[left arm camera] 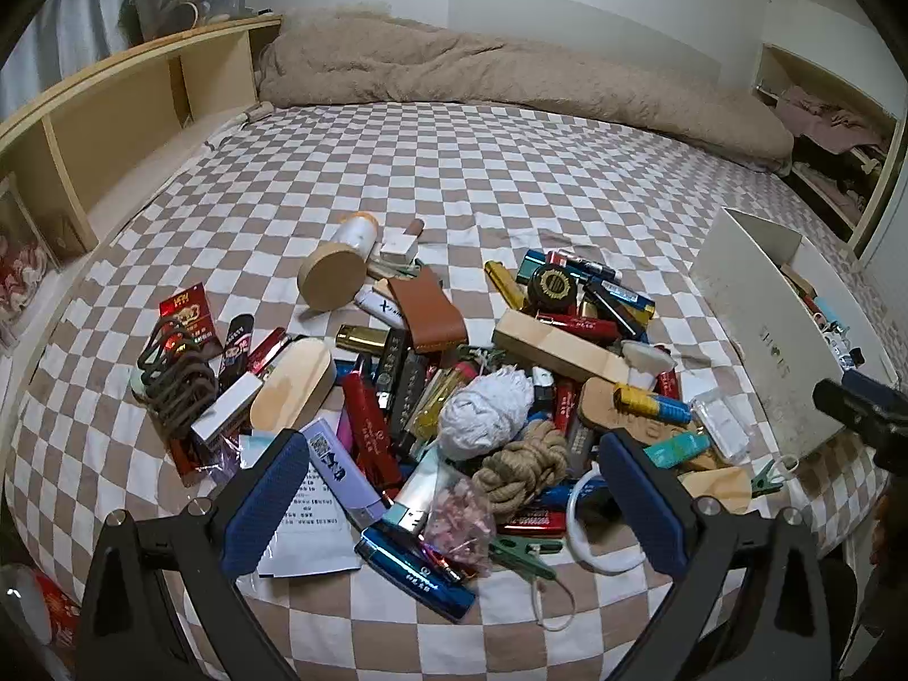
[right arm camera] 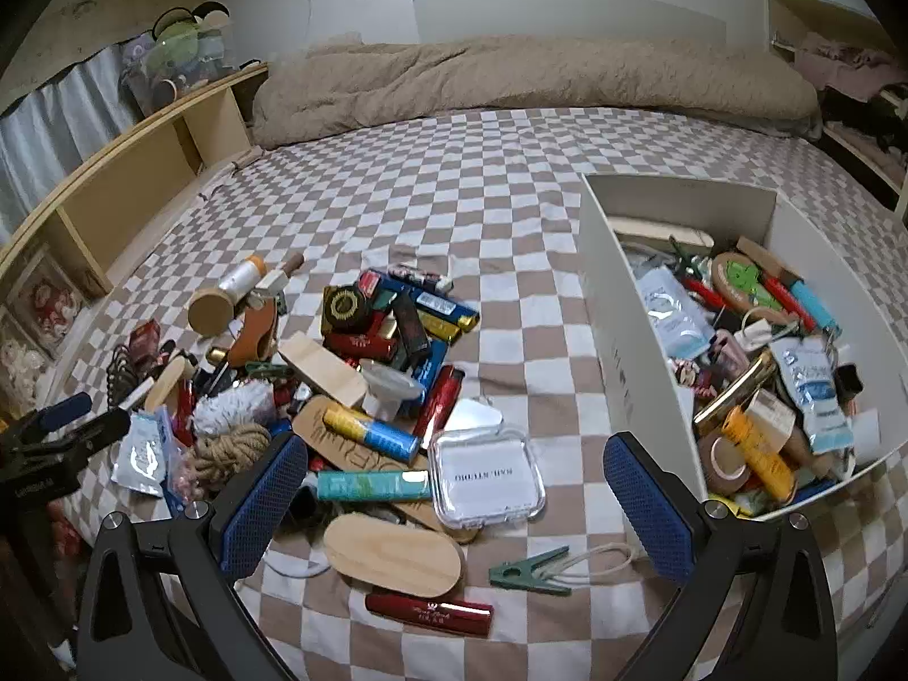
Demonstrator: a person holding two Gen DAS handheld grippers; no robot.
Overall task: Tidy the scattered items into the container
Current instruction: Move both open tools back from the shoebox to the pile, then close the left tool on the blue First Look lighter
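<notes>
A heap of small items lies on the checked bedspread (left arm camera: 454, 170): lighters, wooden blocks, a tan rope coil (left arm camera: 525, 471), a white yarn ball (left arm camera: 485, 414). My left gripper (left arm camera: 454, 502) hangs open over the heap's near edge, nothing between its blue pads. The white box (right arm camera: 641, 363) stands at the right, partly filled with items. My right gripper (right arm camera: 457, 502) is open above a clear plastic case (right arm camera: 485, 476) and an oval wooden piece (right arm camera: 394, 556). The white box (left arm camera: 760, 335) shows at the right of the left wrist view.
A beige quilt (right arm camera: 511, 79) is bunched along the far side of the bed. A wooden shelf headboard (left arm camera: 113, 113) runs along the left. A green clothes peg (right arm camera: 528, 567) and red lighter (right arm camera: 428, 613) lie close to the bed's front edge.
</notes>
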